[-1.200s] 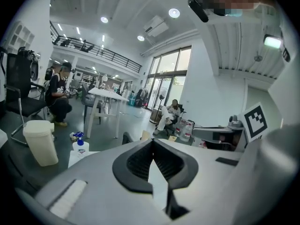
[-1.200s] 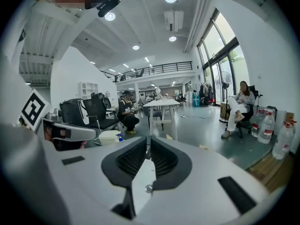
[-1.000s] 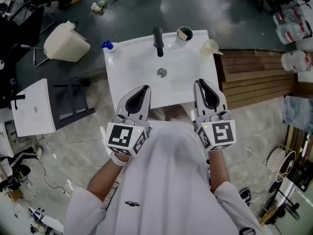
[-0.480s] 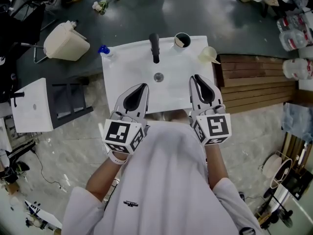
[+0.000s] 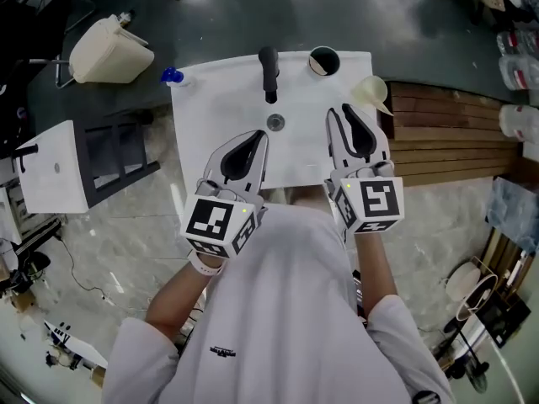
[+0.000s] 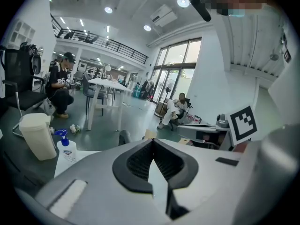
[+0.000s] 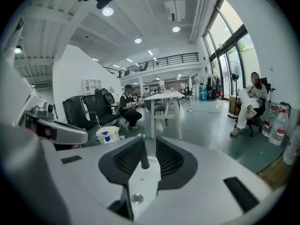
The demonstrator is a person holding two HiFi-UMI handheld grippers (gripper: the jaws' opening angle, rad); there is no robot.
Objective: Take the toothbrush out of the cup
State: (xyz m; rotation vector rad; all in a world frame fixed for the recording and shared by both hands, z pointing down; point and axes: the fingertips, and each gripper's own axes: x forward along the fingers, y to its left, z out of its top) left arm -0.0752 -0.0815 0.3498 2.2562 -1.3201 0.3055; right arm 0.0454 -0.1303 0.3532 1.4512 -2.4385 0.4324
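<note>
Both grippers have slid further over the white sink point(image 5: 210, 124) since the earlier frames, toward the top of the head view. The right gripper point(image 5: 341, 114) now reaches past the drain point(image 5: 275, 123). Its jaws stand apart with nothing held; in its own view the faucet point(image 5: 269, 72) shows beyond the gap. The left gripper point(image 5: 263, 135) trails at centre, clenched on nothing.

The black cup point(image 5: 323, 61) sits at upper centre on the sink's back rim, just right of the faucet. A pale shape shows inside it, but the toothbrush is too small to make out for sure.

As I judge it, nothing is done yet: this is the approach. Reaching the cup, gripping the brush and lifting it out all remain.
</note>
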